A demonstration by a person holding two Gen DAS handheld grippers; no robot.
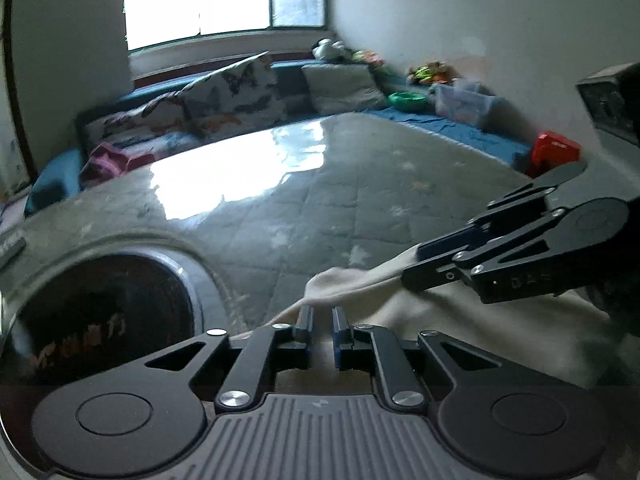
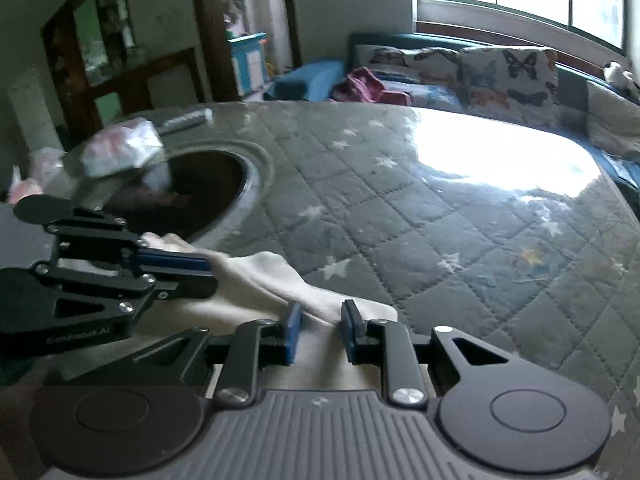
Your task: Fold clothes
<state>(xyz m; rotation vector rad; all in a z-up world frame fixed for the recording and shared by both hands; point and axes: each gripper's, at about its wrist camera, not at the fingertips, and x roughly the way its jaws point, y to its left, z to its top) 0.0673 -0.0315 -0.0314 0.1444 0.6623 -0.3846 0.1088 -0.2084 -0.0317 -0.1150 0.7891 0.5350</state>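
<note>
A cream-white garment (image 1: 440,320) lies bunched on the near part of the quilted grey table (image 1: 320,184). My left gripper (image 1: 322,312) is low over its raised fold, jaws a narrow gap apart, with cloth between them and not pinched. From the right, my right gripper (image 1: 412,266) reaches in with the garment's edge at its tips. In the right wrist view the right gripper (image 2: 322,308) stands slightly open astride a ridge of the garment (image 2: 272,276). There the left gripper (image 2: 212,274) comes in from the left, its tips at the cloth.
A round dark recess (image 1: 108,308) is set into the table at the left, with a pale wrapped packet (image 2: 120,148) beside it. Sofas with butterfly cushions (image 1: 236,92) run behind the table. A red box (image 1: 554,152) sits at the far right.
</note>
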